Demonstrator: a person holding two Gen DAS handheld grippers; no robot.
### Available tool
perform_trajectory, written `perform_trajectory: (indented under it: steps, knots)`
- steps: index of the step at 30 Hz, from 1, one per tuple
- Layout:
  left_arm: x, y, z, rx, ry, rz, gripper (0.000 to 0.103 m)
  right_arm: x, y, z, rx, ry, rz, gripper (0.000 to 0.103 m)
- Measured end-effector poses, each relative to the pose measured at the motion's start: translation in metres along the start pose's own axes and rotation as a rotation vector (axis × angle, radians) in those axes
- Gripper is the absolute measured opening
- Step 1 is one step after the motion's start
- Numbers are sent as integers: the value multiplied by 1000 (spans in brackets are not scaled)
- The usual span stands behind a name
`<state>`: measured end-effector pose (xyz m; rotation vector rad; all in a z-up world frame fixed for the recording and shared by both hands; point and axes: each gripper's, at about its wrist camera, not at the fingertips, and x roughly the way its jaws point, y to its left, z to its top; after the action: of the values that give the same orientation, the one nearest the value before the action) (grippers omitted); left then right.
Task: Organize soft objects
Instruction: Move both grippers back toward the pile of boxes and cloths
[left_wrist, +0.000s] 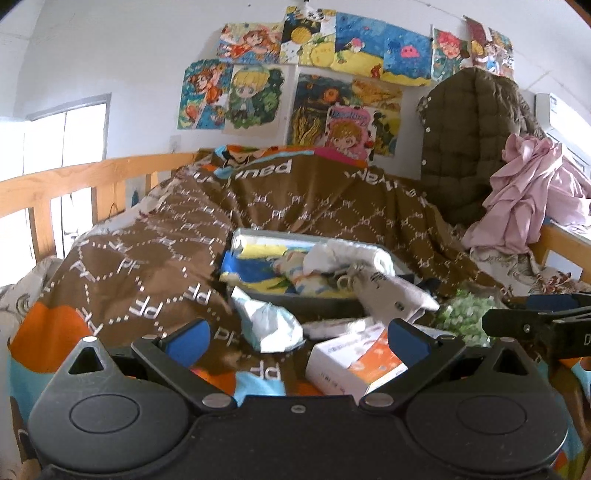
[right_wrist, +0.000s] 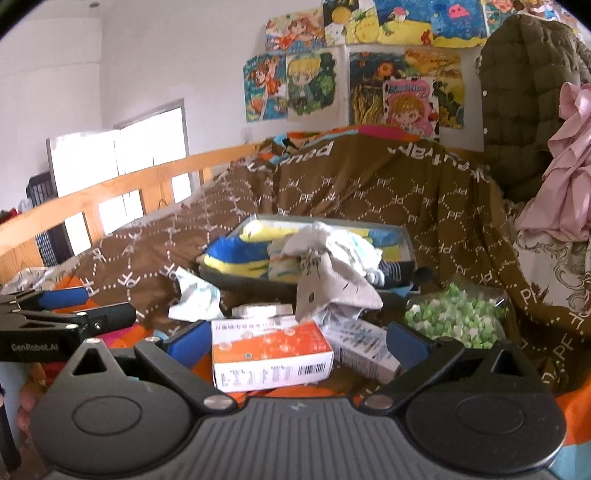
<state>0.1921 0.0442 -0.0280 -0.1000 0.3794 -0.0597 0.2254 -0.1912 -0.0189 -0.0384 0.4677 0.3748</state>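
Left tongs (left_wrist: 297, 338): level over the bedspread, blue pads spread apart, nothing between them.
Ahead of left tongs: crumpled white cloth (left_wrist: 267, 325) just past the tips; beyond it the grey tray (left_wrist: 325, 306) heaped with soft things, long axis crosswise.
Right tongs (right_wrist: 295, 341): level, pads wide apart, empty.
Between right pads: orange-and-white box (right_wrist: 271, 356), lying crosswise.
Beyond: grey cloth (right_wrist: 332, 288) draped over the tray's front edge, hanging towards the tongs.
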Motion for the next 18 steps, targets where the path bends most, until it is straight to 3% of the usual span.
perform_trajectory:
  steps: [18]
  knots:
    - [17,16,-17,-46,78,61,102,18,7,-9,-26,70,13,103]
